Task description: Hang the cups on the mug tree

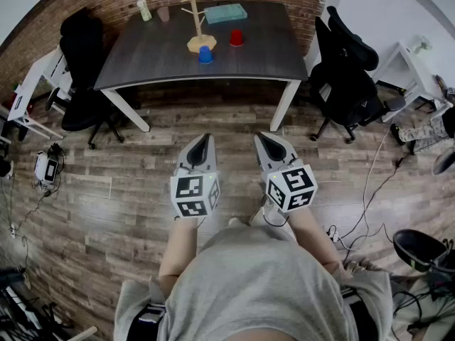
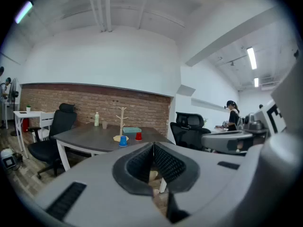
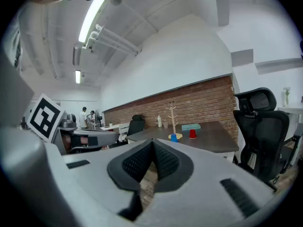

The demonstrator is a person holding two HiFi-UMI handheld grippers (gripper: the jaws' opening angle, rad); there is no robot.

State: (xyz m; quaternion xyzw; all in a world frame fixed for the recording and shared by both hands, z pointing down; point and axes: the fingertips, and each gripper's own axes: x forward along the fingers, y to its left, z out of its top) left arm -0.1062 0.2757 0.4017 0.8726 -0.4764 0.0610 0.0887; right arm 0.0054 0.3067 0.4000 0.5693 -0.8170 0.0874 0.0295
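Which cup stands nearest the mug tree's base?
The blue cup, right by the base of the mug tree; the red cup and pale cup stand farther off.

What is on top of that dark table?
A mug tree, a blue cup and a red cup near it, a teal box, a bottle and a small cup. The box's inside is hidden.

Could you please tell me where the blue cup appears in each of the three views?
Head view: blue cup at top centre, on the dark table, left of the red cup.
Left gripper view: cup left of centre.
Right gripper view: cup just right of centre.
Shared landmark: the wooden mug tree directly behind it.
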